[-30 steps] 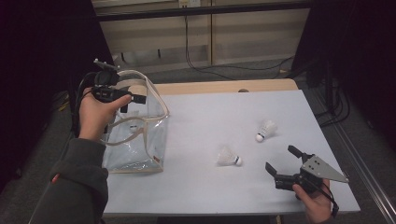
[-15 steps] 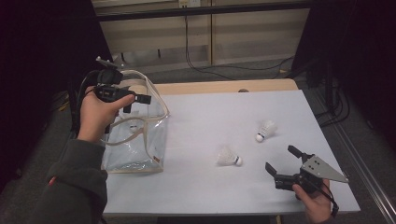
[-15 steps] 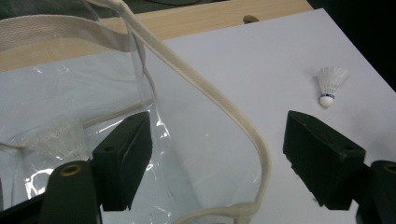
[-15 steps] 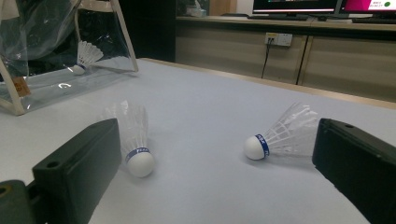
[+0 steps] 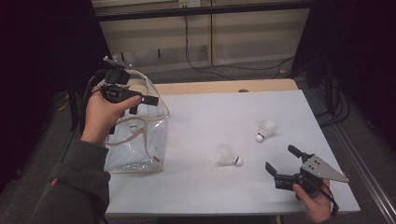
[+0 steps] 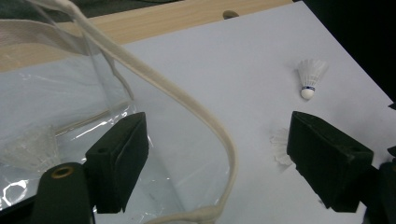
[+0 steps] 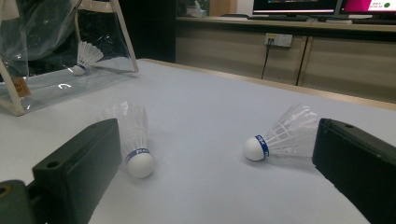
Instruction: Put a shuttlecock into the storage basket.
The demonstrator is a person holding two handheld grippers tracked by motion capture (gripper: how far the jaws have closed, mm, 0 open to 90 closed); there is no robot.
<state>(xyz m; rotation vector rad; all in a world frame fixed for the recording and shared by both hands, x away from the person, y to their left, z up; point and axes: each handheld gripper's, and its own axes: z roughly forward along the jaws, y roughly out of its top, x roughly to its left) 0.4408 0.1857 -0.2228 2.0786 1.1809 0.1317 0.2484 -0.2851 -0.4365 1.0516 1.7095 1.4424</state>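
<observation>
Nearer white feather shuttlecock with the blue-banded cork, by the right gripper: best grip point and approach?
Probably the round cork tip of the nearer white feather shuttlecock, not the flared, fragile-looking skirt. It lies on its side on the white table, cork toward the open right gripper, so come in low from that side, jaws straddling the blue band.

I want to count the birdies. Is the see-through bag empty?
Not empty. One white shuttlecock lies inside the clear bag, seen through its wall. Two more, one and another, lie outside on the table.
</observation>
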